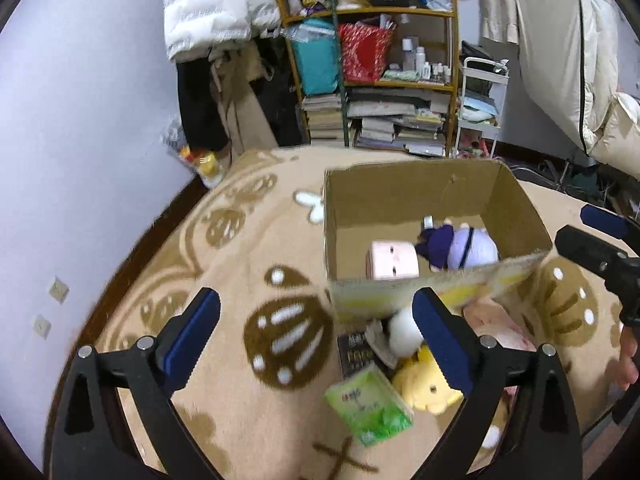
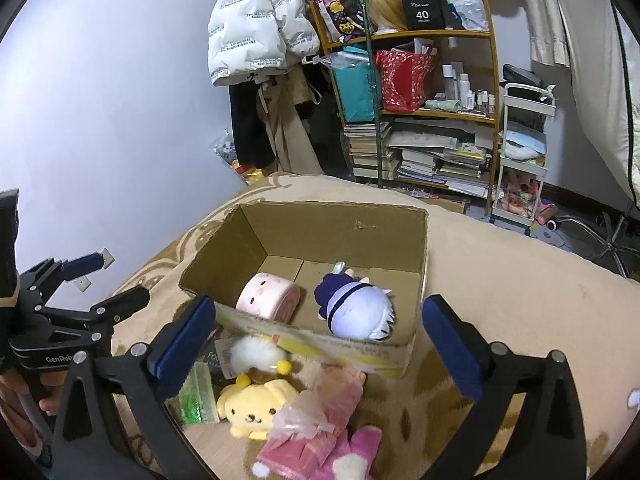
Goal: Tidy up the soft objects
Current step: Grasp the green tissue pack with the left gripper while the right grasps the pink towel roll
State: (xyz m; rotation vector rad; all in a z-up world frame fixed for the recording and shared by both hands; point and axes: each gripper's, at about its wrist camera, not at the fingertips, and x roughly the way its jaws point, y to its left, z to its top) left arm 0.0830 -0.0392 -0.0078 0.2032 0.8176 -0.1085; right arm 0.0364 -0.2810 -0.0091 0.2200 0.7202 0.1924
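An open cardboard box (image 1: 400,200) (image 2: 340,232) sits on a beige patterned blanket (image 1: 248,240). Inside it lie a pink roll plush (image 1: 394,264) (image 2: 268,298) and a purple-and-white doll plush (image 1: 468,246) (image 2: 356,308). In front of the box are a yellow dog plush (image 1: 424,384) (image 2: 252,408), a white fluffy toy (image 2: 252,352), a pink plush outfit in plastic (image 2: 328,420) and a green tissue pack (image 1: 368,408) (image 2: 198,392). My left gripper (image 1: 316,308) (image 2: 116,280) is open and empty over the blanket, left of the pile. My right gripper (image 2: 318,312) (image 1: 588,232) is open and empty above the box's near wall.
A cluttered wooden shelf (image 2: 440,116) with books, bags and bottles stands behind the bed. A white puffer jacket (image 2: 256,28) hangs beside it. A white trolley (image 2: 524,152) is at the right, a pale wall (image 1: 80,120) at the left. A dark flat packet (image 1: 354,354) lies by the pile.
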